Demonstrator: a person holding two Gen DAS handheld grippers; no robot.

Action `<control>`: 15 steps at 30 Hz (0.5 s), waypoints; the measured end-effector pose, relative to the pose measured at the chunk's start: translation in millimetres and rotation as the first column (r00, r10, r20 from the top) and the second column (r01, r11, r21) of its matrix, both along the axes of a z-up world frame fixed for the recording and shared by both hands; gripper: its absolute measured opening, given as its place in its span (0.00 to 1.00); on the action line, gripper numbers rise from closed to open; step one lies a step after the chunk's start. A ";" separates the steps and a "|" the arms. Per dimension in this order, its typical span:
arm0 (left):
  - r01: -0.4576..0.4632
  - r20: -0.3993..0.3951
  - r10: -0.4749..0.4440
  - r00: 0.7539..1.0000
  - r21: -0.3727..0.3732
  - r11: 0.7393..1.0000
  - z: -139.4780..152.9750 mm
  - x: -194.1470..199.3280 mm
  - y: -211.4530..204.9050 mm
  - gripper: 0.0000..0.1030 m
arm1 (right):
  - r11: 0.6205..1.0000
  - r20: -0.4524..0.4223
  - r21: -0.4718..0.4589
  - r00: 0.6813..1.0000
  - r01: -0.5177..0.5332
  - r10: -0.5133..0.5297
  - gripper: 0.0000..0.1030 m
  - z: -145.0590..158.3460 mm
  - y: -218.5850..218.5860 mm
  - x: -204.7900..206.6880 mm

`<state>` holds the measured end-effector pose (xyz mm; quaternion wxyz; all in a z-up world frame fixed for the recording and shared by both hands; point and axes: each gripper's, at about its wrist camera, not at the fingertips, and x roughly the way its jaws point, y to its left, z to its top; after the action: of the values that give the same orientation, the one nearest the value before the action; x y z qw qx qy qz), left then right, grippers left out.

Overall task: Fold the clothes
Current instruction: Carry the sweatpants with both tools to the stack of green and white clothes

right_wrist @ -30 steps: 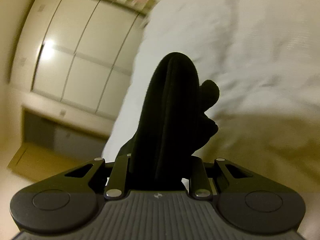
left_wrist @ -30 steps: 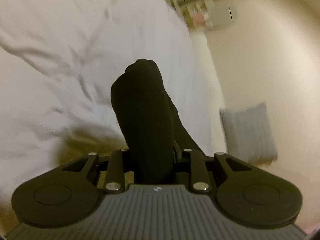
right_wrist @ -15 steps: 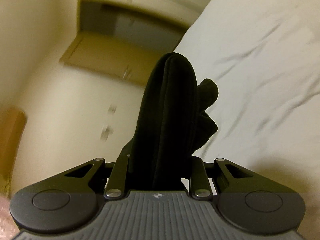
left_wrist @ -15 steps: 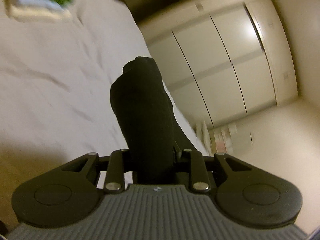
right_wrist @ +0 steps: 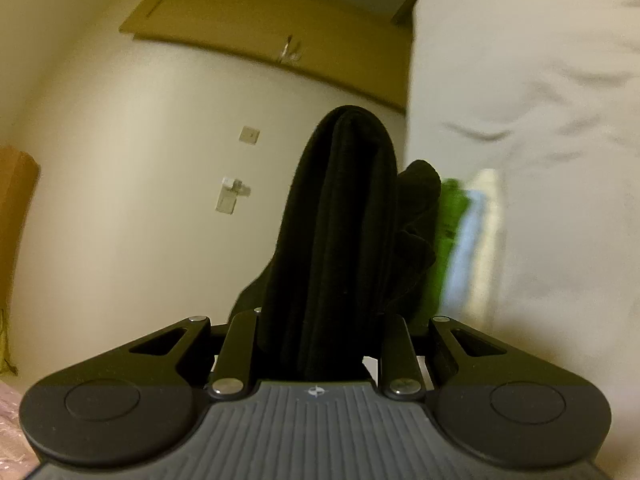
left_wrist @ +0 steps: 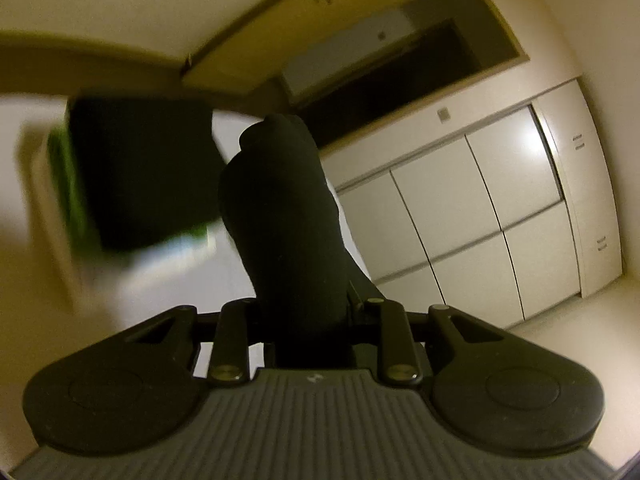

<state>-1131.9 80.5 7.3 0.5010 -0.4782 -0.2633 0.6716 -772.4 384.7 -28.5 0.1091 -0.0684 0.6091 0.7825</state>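
Observation:
A black garment (left_wrist: 284,216) fills the middle of the left wrist view, bunched up between the fingers of my left gripper (left_wrist: 308,312), which is shut on it. In the right wrist view the same black garment (right_wrist: 340,232) stands in thick folded layers, and my right gripper (right_wrist: 320,320) is shut on it. The cloth hides the fingertips of both grippers. A blurred stack of folded clothes (left_wrist: 136,172), black on top with green and white below, lies on the white bed (left_wrist: 24,208) to the left; the stack's green and pale edges (right_wrist: 460,240) show beside the garment.
White bed sheet (right_wrist: 540,120) covers the right of the right wrist view. White wardrobe doors (left_wrist: 480,208) and a dark recess (left_wrist: 400,64) stand beyond the bed. A cream wall with a switch plate (right_wrist: 250,135) is at left, and a brown box edge (right_wrist: 16,200) at far left.
Both grippers have swung with the black garment away from the open bed toward the stack of folded clothes, which has come into view. Their hold on the cloth is unchanged.

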 end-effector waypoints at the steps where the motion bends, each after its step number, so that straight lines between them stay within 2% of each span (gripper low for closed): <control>1: -0.014 -0.009 0.014 1.000 0.006 1.000 -0.8 -17.9 7.2 0.22 | 1.000 0.002 0.014 1.000 -0.017 0.017 0.22 0.5 8.5 -22.8; 5: -0.079 -0.004 0.079 0.997 0.037 0.996 -12.4 -85.2 31.3 0.22 | 0.994 0.013 0.072 0.996 -0.084 0.083 0.22 2.7 42.5 -113.8; 10: -0.128 -0.019 0.129 0.992 0.042 0.991 -44.9 -142.1 58.4 0.23 | 0.978 0.019 0.116 0.985 -0.171 0.170 0.23 -12.9 80.8 -199.5; 12: -0.137 -0.036 0.137 0.990 0.013 0.991 -66.3 -158.7 71.5 0.23 | 0.973 0.027 0.128 0.981 -0.193 0.191 0.23 -26.5 82.4 -223.7; 14: -0.121 -0.073 0.116 0.991 -0.069 0.990 -94.3 -173.5 87.6 0.27 | 0.969 0.067 0.121 0.976 -0.216 0.209 0.24 -51.5 92.2 -244.8; 15: -0.116 -0.066 0.108 0.992 -0.137 0.984 -110.3 -183.7 94.7 0.28 | 0.969 0.098 0.106 0.972 -0.224 0.214 0.26 -66.0 96.8 -255.2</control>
<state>-1315.6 175.2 -103.0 0.4348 -0.4770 -0.2272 0.7292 -1027.6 481.5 -94.5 0.0520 -0.1624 0.5459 0.8203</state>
